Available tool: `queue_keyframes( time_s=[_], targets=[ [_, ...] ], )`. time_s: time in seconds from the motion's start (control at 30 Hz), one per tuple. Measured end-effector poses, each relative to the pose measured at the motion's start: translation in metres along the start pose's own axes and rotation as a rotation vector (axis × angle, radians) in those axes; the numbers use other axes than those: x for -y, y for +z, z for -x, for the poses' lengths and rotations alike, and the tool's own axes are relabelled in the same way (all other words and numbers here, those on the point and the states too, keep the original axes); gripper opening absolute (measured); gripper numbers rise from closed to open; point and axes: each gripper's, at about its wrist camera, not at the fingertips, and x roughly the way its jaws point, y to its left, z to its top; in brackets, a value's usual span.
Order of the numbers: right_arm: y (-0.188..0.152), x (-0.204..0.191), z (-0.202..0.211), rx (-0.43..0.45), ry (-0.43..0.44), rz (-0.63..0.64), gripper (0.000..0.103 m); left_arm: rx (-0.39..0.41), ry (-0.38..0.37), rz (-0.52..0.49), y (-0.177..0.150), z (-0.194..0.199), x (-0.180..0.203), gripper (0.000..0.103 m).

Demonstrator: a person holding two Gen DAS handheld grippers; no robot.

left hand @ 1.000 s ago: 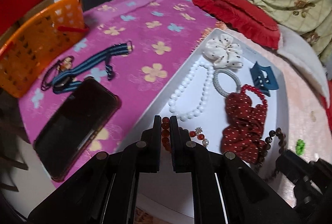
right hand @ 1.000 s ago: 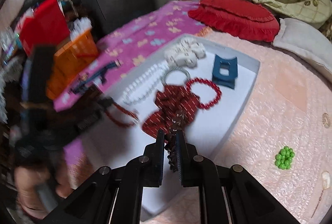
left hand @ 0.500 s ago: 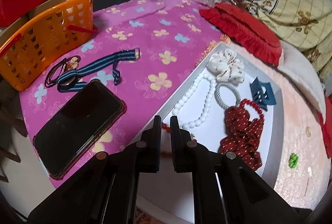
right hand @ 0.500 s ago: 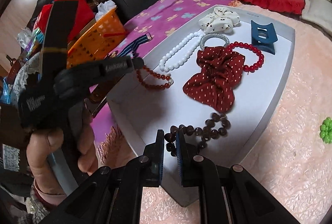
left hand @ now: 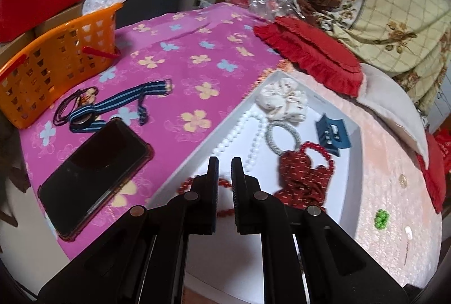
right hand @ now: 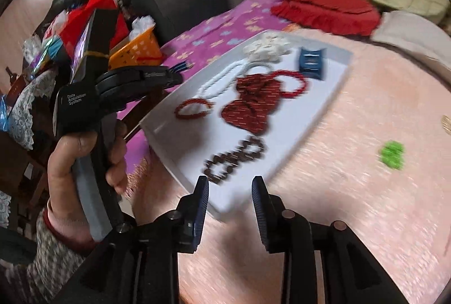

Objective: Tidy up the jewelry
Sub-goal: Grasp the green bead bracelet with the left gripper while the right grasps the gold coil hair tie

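The right gripper point(right hand: 230, 185) has jaws spread, empty, over the shallow white rectangular tray's point(right hand: 324, 103) near edge beside the dark brown bead bracelet point(right hand: 235, 156). The left gripper point(left hand: 224, 167) has jaws nearly closed, empty, above the small red bead bracelet point(right hand: 193, 109).

In the left wrist view, the left gripper point(left hand: 224, 171) covered the middle of the red bracelet point(left hand: 191, 185), so only short runs of beads showed at either side of its fingers. The tray point(left hand: 349, 163) had its near part hidden behind the gripper body at the bottom of the frame. The basket point(left hand: 56, 61) was cut off at the left edge.

The right wrist view was smeared with motion blur: the dark bracelet point(right hand: 234, 160) showed as streaks, and the green beads point(right hand: 391, 154) at right were a shapeless blob. The left gripper's tips point(right hand: 172, 77) there were too blurred to judge.
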Motion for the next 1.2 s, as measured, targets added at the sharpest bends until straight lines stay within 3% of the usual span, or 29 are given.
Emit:
queue_keyframes(
  time_s=[0.17, 0.33, 0.43, 0.57, 0.77, 1.03, 1.13, 1.2],
  targets=[
    [-0.030, 0.064, 0.041, 0.019, -0.083, -0.126, 0.032, 0.082, -0.017, -0.124, -0.012, 0.032, 0.039, 0.008],
    [-0.068, 0.136, 0.085, 0.042, -0.201, -0.313, 0.032, 0.059, -0.177, -0.268, -0.033, 0.057, 0.099, 0.008],
    [-0.086, 0.164, 0.109, 0.073, -0.240, -0.382, 0.032, -0.008, -0.263, -0.361, -0.048, 0.062, 0.145, 0.008],
    [-0.102, 0.189, 0.124, 0.100, -0.259, -0.453, 0.032, -0.166, -0.390, -0.404, -0.064, 0.038, 0.201, 0.008],
    [-0.110, 0.207, 0.129, 0.119, -0.290, -0.484, 0.032, -0.273, -0.347, -0.456, -0.081, -0.020, 0.241, 0.008],
    [-0.083, 0.250, 0.117, 0.115, -0.373, -0.502, 0.032, -0.283, -0.352, -0.508, -0.093, -0.058, 0.259, 0.008],
    [-0.052, 0.270, 0.109, 0.125, -0.405, -0.492, 0.032, -0.334, -0.425, -0.537, -0.098, -0.063, 0.266, 0.008],
    [-0.029, 0.284, 0.102, 0.132, -0.423, -0.487, 0.032, -0.381, -0.515, -0.580, -0.105, -0.056, 0.271, 0.008]
  ],
)
